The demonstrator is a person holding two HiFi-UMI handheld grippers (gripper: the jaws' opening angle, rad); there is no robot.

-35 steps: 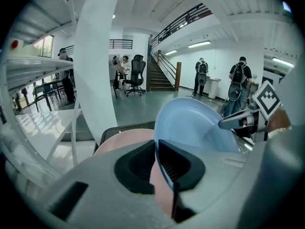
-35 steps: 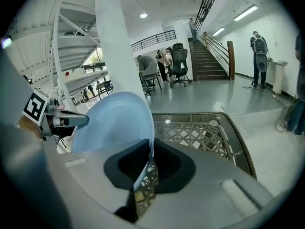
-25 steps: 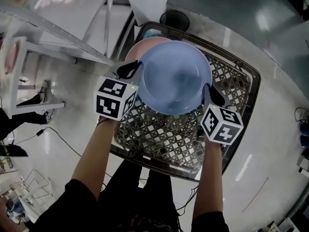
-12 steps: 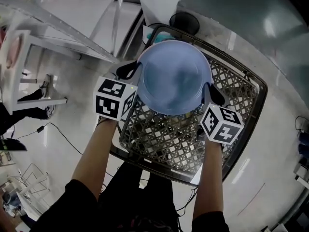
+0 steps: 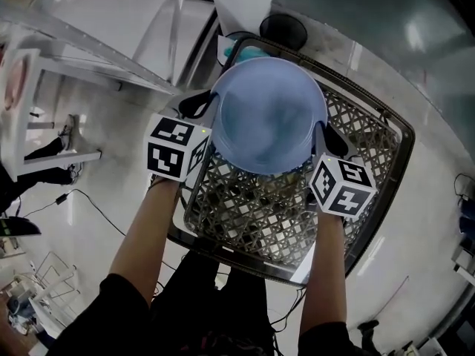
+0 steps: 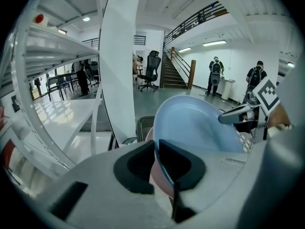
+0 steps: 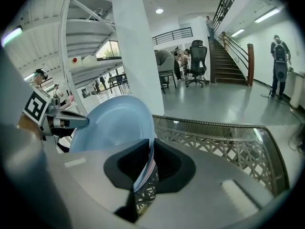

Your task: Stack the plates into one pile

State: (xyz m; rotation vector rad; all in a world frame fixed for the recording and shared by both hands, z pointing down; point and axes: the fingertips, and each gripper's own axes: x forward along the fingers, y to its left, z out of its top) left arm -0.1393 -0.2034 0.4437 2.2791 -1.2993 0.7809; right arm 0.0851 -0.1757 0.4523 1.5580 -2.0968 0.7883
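A: Plates, how many?

B: Two that I can see. One blue plate (image 5: 269, 116), face up, which I hold above the far half of the wire basket (image 5: 245, 213). One pink plate (image 6: 158, 178) shows only in the left gripper view, right under the blue one's rim. From the head view the blue one covers it completely.

A: Are they touching?

B: Can't tell. They're close, pink below and blue above.

A: Grippers?

B: Two, both on the blue plate. My left gripper (image 5: 199, 106) has the rim at the plate's left edge, and my right gripper (image 5: 330, 141) has the rim at the right edge, opposite. The left fingers (image 6: 136, 166) are narrow, with the blue rim clamped between them. The right fingers (image 7: 169, 165) are the same: narrow gap, rim edge-on in it, pads on it.

A: Marker cubes?

B: Two, one per gripper: left (image 5: 177, 148), right (image 5: 341, 186).

A: Basket count?

B: One, dark lattice, with the rim showing all round except under the plate. One teal thing (image 5: 249, 50) peeks out at its far corner. I can't say what it is.

A: Anything else nearby?

B: One white column (image 5: 241, 2) rises just past the basket.
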